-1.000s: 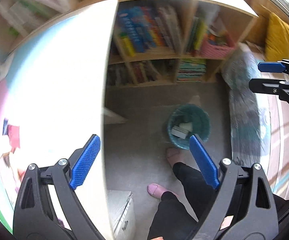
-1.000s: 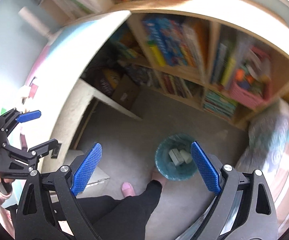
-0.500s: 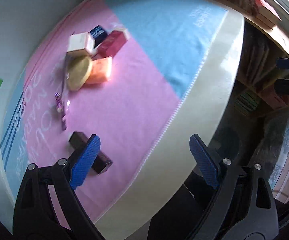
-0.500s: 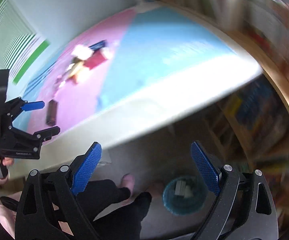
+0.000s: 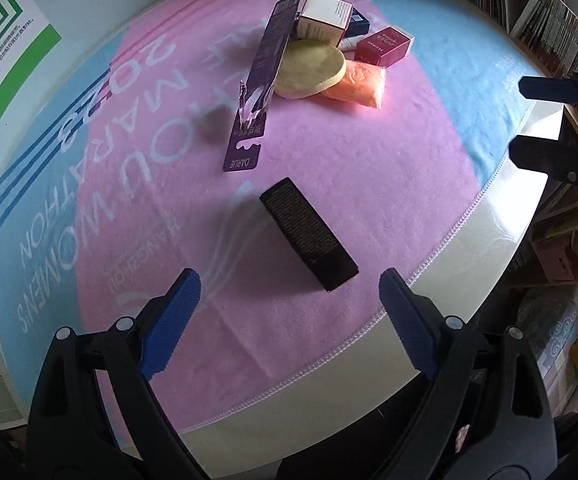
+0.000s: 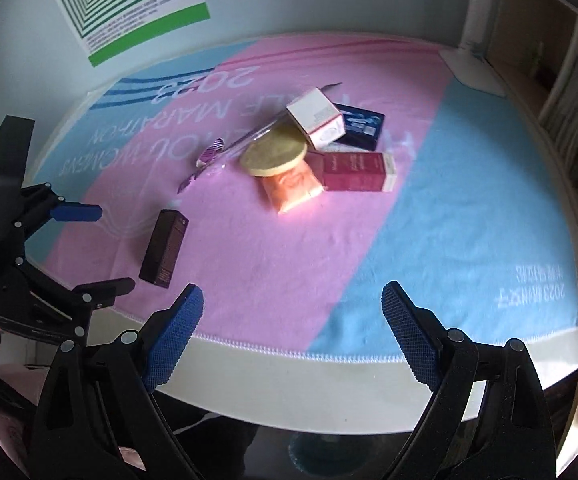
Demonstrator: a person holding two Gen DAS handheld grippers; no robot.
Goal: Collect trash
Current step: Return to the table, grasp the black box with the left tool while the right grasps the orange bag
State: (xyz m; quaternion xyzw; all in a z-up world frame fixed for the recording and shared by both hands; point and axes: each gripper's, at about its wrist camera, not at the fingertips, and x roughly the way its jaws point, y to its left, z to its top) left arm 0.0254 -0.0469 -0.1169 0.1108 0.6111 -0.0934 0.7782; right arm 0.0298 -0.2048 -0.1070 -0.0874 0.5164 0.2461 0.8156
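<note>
Both views have swung up from the floor and the bin, seen a second ago, to the tabletop. Left gripper (image 5: 285, 292) hangs over the table's near edge with its jaws spread wide and nothing between them; the right gripper (image 6: 293, 308) is likewise wide apart and empty. Just past the left gripper, toward 12 o'clock, a dark box (image 5: 309, 234) lies flat and alone on the pink and blue cloth (image 5: 369, 168). Farther off at 12 o'clock sits the heap of trash: a purple card package (image 5: 263, 76) leaning against a white box (image 5: 325, 16), a round yellow sponge (image 5: 313, 68), an orange packet (image 5: 357, 82), a red box (image 5: 385, 46) and a navy box (image 5: 359, 24) mostly hidden behind the white one. From the right wrist the navy box (image 6: 359, 126) shows more fully, while the purple package (image 6: 209, 152) appears only edge-on and is hard to read. At 9 o'clock there the left gripper (image 6: 93, 246) appears from the side. Below the white table (image 6: 329, 376), at 6 o'clock, a dim teal rim of the bin (image 6: 301, 456) is barely visible; the left view does not show it.
</note>
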